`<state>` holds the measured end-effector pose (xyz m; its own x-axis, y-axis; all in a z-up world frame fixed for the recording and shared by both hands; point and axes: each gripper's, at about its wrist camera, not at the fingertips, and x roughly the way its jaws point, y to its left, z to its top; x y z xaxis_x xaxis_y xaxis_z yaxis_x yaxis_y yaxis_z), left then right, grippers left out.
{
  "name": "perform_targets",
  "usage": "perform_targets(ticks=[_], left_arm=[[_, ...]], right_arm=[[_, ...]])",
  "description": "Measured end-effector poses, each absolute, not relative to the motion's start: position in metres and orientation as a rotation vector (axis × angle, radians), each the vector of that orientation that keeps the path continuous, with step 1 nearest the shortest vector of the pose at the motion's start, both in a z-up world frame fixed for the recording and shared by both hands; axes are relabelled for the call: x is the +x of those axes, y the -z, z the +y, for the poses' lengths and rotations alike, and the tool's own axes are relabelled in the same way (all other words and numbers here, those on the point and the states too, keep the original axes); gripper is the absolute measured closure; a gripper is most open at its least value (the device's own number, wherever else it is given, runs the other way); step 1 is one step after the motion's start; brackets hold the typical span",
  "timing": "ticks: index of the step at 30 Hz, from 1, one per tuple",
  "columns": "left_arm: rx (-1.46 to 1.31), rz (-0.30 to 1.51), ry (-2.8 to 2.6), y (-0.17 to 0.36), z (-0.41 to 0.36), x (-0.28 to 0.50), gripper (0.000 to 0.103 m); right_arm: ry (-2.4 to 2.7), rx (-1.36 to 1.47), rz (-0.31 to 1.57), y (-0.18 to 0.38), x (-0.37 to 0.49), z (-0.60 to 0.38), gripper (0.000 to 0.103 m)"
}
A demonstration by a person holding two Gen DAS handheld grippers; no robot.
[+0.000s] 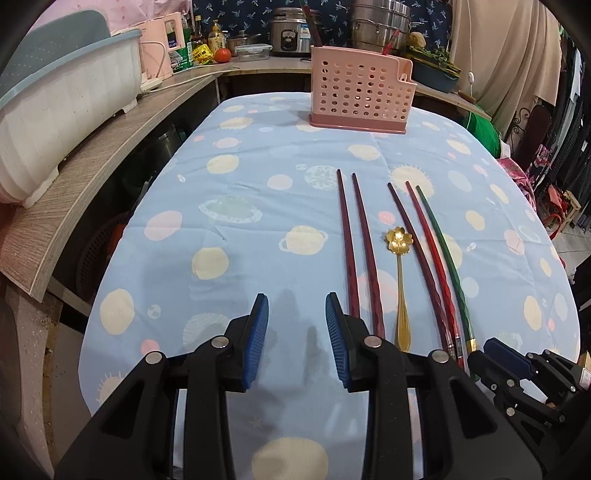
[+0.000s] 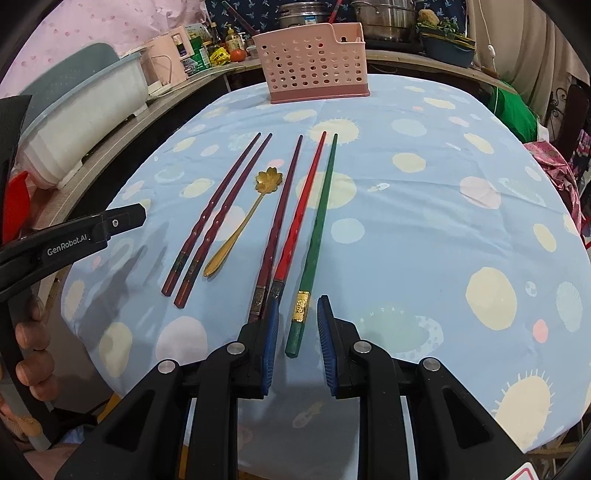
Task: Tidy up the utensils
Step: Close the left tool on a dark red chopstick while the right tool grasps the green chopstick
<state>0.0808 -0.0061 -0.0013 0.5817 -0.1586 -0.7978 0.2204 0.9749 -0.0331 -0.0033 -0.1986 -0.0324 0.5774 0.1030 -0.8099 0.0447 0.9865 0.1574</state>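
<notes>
On the blue planet-print tablecloth [image 1: 240, 177] lie a pair of dark maroon chopsticks [image 2: 221, 225], a gold flower-bowl spoon [image 2: 269, 180], one more maroon chopstick [image 2: 279, 221], a red chopstick [image 2: 301, 206] and a green chopstick [image 2: 318, 221]. A pink perforated utensil holder [image 2: 314, 70] stands at the table's far end. My right gripper [image 2: 299, 300] is low over the table, its blue pads either side of the green chopstick's near end without touching it. Left of the maroon pair [image 1: 346, 240], my left gripper [image 1: 296, 299] stands open over bare cloth.
A white and blue dish rack [image 1: 62, 110] sits on the wooden shelf along the left. Pots, a rice cooker [image 1: 291, 35], bottles and a tomato crowd the counter behind the holder. A person's fingers [image 2: 31, 332] show at the left edge.
</notes>
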Motion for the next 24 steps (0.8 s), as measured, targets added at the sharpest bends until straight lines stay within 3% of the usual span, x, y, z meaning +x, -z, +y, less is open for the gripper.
perform_targets(ticks=[10,16,18,24], left_arm=[[0.075,0.957,0.222,0.013,-0.003,0.077,0.071],[0.078,0.965,0.233,0.018,-0.006,0.073,0.065],[0.078,0.968,0.241,0.019,-0.008,0.072,0.058],[0.086,0.967,0.271,0.020,-0.014,0.067,0.053]], right_arm=[[-0.023,0.166,0.963,0.038,-0.004,-0.201,0.086],[-0.002,0.157,0.954,0.040,-0.004,-0.204,0.095],[-0.002,0.167,0.952,0.040,-0.005,-0.206,0.096],[-0.001,0.167,0.949,0.040,-0.005,-0.205,0.096]])
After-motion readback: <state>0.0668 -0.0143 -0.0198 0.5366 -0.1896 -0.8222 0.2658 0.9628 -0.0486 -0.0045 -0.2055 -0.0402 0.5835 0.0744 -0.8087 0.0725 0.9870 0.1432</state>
